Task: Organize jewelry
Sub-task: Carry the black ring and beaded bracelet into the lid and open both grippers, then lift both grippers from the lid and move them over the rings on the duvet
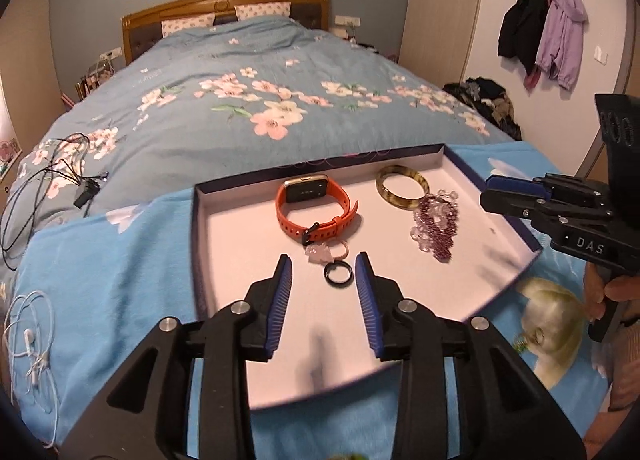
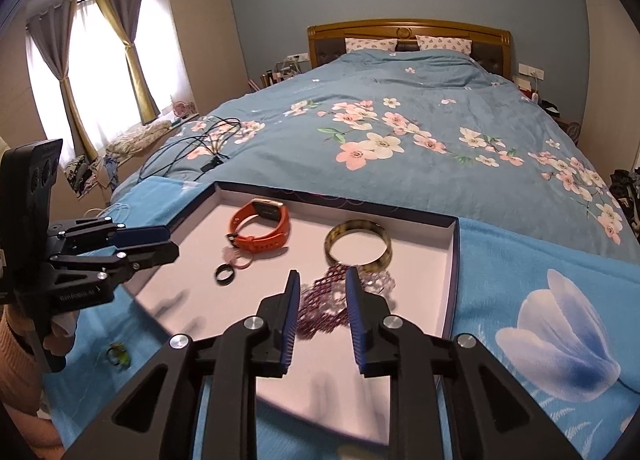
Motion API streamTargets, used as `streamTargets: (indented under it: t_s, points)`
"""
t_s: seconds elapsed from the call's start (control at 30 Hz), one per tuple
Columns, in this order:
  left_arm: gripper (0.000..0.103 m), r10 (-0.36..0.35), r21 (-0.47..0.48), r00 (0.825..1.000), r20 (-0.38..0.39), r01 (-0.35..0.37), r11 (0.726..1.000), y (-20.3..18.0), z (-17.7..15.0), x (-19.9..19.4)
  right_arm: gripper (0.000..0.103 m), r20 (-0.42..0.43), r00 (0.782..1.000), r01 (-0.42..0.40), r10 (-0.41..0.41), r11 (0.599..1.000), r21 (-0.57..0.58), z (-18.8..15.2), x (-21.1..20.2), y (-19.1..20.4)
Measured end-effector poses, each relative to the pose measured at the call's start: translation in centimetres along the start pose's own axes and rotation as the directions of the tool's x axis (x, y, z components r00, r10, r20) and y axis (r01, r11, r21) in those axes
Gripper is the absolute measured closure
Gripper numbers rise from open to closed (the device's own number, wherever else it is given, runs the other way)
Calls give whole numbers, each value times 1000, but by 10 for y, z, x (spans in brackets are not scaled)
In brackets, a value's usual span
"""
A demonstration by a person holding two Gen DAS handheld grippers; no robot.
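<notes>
A shallow white tray (image 1: 240,244) (image 2: 424,260) lies on the bed. In it are an orange smartwatch (image 1: 316,207) (image 2: 262,230), an amber bangle (image 1: 402,187) (image 2: 358,246), a purple and clear bead bracelet (image 1: 436,225) (image 2: 328,300), a pink charm with a thin ring (image 1: 324,254) (image 2: 238,258) and a black ring (image 1: 339,274) (image 2: 225,274). My left gripper (image 1: 323,274) (image 2: 170,242) is open and empty, just before the black ring. My right gripper (image 2: 322,290) (image 1: 486,189) is open and empty, its fingers either side of the bead bracelet.
The tray sits on a light blue flowered cloth (image 2: 540,300) over a blue floral duvet (image 1: 260,99). A small green ring (image 2: 118,354) lies on the cloth left of the tray. Black cables (image 1: 60,171) and white earphones (image 1: 32,336) lie at the left.
</notes>
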State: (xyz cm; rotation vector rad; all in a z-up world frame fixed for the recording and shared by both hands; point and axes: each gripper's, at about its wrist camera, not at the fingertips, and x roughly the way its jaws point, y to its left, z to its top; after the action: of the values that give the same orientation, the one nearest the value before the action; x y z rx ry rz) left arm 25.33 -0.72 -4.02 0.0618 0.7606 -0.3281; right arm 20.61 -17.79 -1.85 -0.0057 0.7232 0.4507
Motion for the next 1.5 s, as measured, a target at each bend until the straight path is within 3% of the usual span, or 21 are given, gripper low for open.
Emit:
streamTargets:
  t_s: [0.17, 0.37, 0.47, 0.6, 0.73, 0.8, 0.97, 1.03, 1.1, 1.37, 1.5]
  points:
    - [66, -5, 25, 999, 42, 3, 1000, 2, -21, -37, 77, 4, 999, -38, 38, 999, -20, -13, -18, 12]
    - [65, 3, 25, 1000, 30, -4, 1000, 10, -50, -57, 75, -43, 990, -140, 137, 988, -72, -36, -28, 46]
    - [63, -18, -42, 1000, 21, 19, 999, 26, -62, -63, 69, -91, 976, -209, 197, 966, -155, -46, -25, 78]
    - [63, -11, -102, 1000, 22, 13, 995, 43, -74, -68, 68, -168, 955, -284, 245, 921, -267, -57, -11, 127]
    - [63, -12, -116, 1000, 23, 14, 993, 49, -84, -74, 68, -246, 932, -336, 264, 884, -324, -64, 10, 163]
    - [62, -9, -118, 1000, 21, 12, 993, 51, -86, -74, 68, -261, 935, -323, 242, 885, -336, -65, 20, 170]
    - [62, -15, -130, 1000, 22, 18, 991, 56, -91, -77, 73, -289, 930, -315, 226, 897, -310, -65, 35, 170]
    - [60, -17, -131, 1000, 20, 19, 991, 56, -93, -77, 90, -286, 931, -309, 226, 905, -292, -63, 35, 167]
    - [59, -21, -131, 1000, 16, 23, 991, 57, -95, -76, 99, -280, 932, -306, 228, 911, -277, -64, 33, 163]
    - [59, -46, -82, 999, -1, 46, 996, 46, -100, -72, 100, -248, 941, -284, 228, 933, -219, -62, 17, 141]
    - [59, -61, -34, 998, -14, 61, 998, 34, -103, -70, 94, -247, 945, -263, 215, 947, -183, -65, 12, 127]
